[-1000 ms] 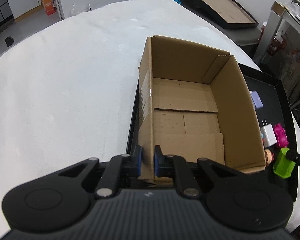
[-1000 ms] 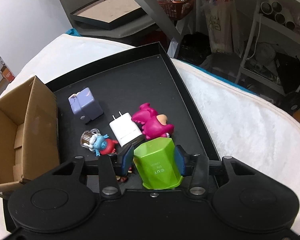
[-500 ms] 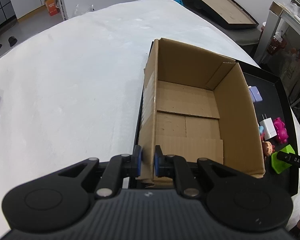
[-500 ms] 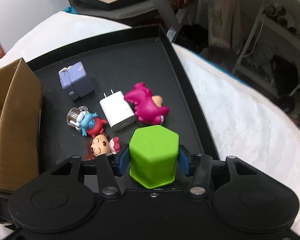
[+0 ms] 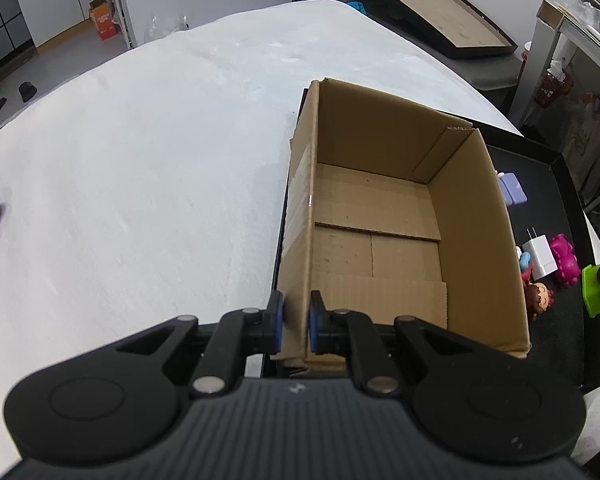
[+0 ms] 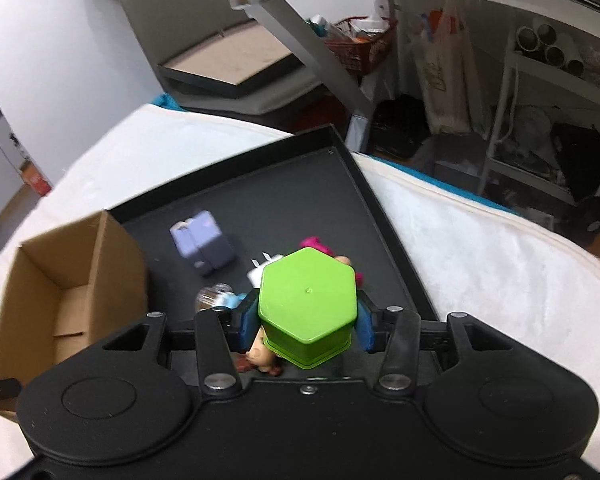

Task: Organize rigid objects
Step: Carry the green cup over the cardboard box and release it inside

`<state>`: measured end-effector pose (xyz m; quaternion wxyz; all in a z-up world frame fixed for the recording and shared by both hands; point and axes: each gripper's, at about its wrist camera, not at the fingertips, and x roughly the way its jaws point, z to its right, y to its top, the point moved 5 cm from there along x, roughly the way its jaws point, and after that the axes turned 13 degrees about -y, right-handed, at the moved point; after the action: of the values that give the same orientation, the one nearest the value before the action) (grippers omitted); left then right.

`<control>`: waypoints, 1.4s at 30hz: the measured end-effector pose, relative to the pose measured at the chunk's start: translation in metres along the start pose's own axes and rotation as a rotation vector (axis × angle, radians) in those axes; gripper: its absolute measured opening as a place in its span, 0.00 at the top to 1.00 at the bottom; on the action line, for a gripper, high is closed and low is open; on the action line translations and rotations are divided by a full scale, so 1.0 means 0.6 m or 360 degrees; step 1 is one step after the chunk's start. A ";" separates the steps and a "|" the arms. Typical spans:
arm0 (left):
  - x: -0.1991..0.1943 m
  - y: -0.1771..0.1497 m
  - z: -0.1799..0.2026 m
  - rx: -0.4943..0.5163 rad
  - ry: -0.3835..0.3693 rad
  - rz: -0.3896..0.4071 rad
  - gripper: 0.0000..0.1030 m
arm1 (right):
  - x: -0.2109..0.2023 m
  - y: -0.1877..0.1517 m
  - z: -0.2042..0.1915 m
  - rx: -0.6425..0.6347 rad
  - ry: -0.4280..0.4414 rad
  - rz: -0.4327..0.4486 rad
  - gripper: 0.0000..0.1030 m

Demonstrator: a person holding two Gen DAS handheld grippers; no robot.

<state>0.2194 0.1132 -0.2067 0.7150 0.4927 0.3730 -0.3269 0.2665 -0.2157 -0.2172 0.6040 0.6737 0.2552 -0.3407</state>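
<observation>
Left wrist view: the cardboard box [image 5: 380, 232] is seen standing at the left end of the black tray [image 5: 572, 320], and its inside is bare, so nothing has yet been sorted into it. The left gripper [image 5: 295, 322] is clamped on the near corner of the box's left wall, with the cardboard pinched between the two blue pads; the box is judged to be steadied in this way for loading.

In the right wrist view, the green hexagonal container [image 6: 308, 304] is gripped by the right gripper [image 6: 305, 322], one blue pad pressed against each of two opposite sides. The container sits squarely between the jaws, flat hexagonal face toward the camera, and appears to be lifted clear of the tray floor. It is held over the toys, to the right of the box and not yet above its opening.

Left on the tray are the purple block [image 6: 202, 242], the white charger [image 5: 542, 254], the pink toy [image 5: 565, 255], a blue and red figure [image 6: 230, 300] and a small doll [image 5: 540, 296]. The task is judged to be at its start: one item is in hand, and the carry to the box and five further items remain.
</observation>
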 end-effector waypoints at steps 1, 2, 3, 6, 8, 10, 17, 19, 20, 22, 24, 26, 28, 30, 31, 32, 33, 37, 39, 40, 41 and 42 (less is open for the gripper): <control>0.000 0.000 0.001 0.0002 0.0001 -0.0002 0.89 | -0.004 0.001 -0.003 -0.0006 0.0014 0.0009 0.55; 0.001 -0.001 0.002 0.0005 0.0002 -0.0004 0.89 | -0.005 0.002 -0.007 -0.0012 0.0026 0.0018 0.55; 0.001 -0.001 0.002 0.0009 0.0003 -0.0005 0.89 | -0.008 0.003 -0.010 -0.0019 0.0040 0.0027 0.55; 0.002 0.001 0.002 0.0027 0.0016 -0.0004 0.90 | -0.014 0.010 -0.023 -0.0031 0.0100 0.0044 0.55; 0.002 0.004 0.002 0.0023 0.0015 0.0004 0.90 | -0.016 0.016 -0.035 -0.0033 0.0141 0.0054 0.55; 0.001 0.008 0.004 0.0017 0.0010 0.0012 0.90 | -0.020 0.023 -0.050 -0.0053 0.0187 0.0083 0.55; 0.007 0.016 0.008 0.0036 0.0010 0.0008 0.90 | -0.030 0.047 -0.090 -0.0126 0.0274 0.0167 0.55; 0.008 0.018 0.008 0.0041 0.0010 0.0008 0.90 | -0.033 0.054 -0.096 -0.0128 0.0300 0.0188 0.55; 0.007 0.019 0.008 0.0039 0.0009 0.0010 0.90 | -0.035 0.054 -0.099 -0.0129 0.0312 0.0195 0.55; 0.006 0.019 0.007 0.0036 0.0010 0.0009 0.90 | -0.036 0.059 -0.105 -0.0128 0.0339 0.0213 0.55; 0.005 0.019 0.007 0.0038 0.0011 0.0007 0.90 | -0.041 0.066 -0.114 -0.0127 0.0372 0.0244 0.55; 0.005 0.019 0.007 0.0038 0.0004 0.0004 0.90 | -0.043 0.072 -0.125 -0.0117 0.0434 0.0235 0.55; 0.005 0.020 0.007 0.0034 -0.0004 0.0003 0.90 | -0.043 0.080 -0.136 -0.0101 0.0522 0.0208 0.55; 0.005 0.020 0.006 0.0036 -0.0007 0.0002 0.90 | -0.043 0.085 -0.152 -0.0146 0.0548 0.0234 0.55; 0.005 0.021 0.006 0.0032 -0.0013 0.0001 0.90 | -0.045 0.085 -0.161 -0.0172 0.0550 0.0250 0.55; 0.005 0.021 0.005 0.0028 -0.0017 0.0000 0.90 | -0.046 0.085 -0.169 -0.0201 0.0560 0.0269 0.55; 0.005 0.021 0.003 0.0023 -0.0019 -0.0001 0.90 | -0.047 0.085 -0.178 -0.0227 0.0576 0.0280 0.55; 0.005 0.024 -0.004 0.0012 -0.0031 -0.0001 0.90 | -0.050 0.083 -0.210 -0.0324 0.0633 0.0296 0.55; 0.004 0.025 -0.006 0.0011 -0.0033 -0.0003 0.90 | -0.050 0.082 -0.225 -0.0372 0.0655 0.0295 0.55; 0.004 0.026 -0.007 0.0009 -0.0033 -0.0004 0.90 | -0.049 0.081 -0.232 -0.0395 0.0665 0.0291 0.55; 0.005 0.026 -0.006 0.0006 -0.0032 -0.0006 0.90 | -0.050 0.077 -0.236 -0.0409 0.0672 0.0288 0.55; 0.004 0.026 -0.007 0.0001 -0.0036 -0.0006 0.90 | -0.048 0.075 -0.243 -0.0431 0.0676 0.0277 0.55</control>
<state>0.2329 0.1218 -0.2027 0.7183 0.4885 0.3658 -0.3340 0.3041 -0.0760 -0.1610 0.6486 0.6626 0.3607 -0.1011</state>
